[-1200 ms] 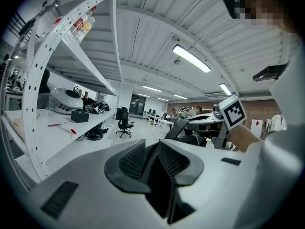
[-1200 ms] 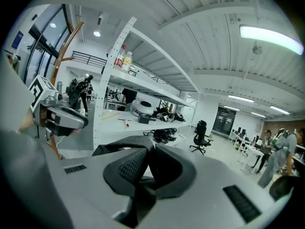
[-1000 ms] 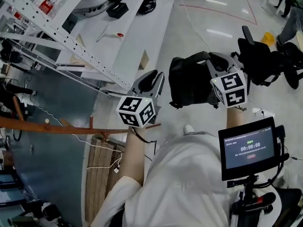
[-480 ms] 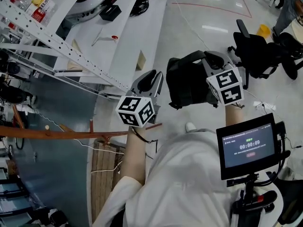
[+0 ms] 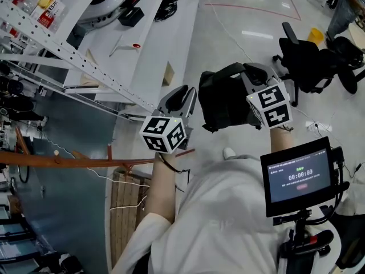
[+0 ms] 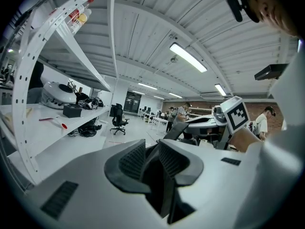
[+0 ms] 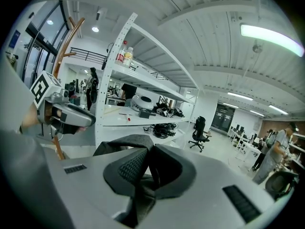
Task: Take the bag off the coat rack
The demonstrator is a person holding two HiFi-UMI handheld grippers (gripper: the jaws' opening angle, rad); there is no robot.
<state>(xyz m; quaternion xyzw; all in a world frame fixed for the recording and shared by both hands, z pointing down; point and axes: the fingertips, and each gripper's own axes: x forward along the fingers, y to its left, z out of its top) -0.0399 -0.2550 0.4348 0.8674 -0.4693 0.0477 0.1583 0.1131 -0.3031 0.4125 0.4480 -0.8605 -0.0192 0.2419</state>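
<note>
Right gripper (image 7: 148,165) clamped on the strap of the bag (image 7: 127,140), a pinch only its own view showed | left gripper (image 6: 151,157) closed up, empty | head view alone showed the bag's body hanging well clear of the coat rack (image 5: 85,162) | barely shifted since a second ago

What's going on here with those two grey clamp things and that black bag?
A person holds a handheld gripper in each hand. The right gripper is clamped on the strap of the black bag, which hangs in the air, clear of the wooden coat rack. The left gripper is shut with nothing in it.
</note>
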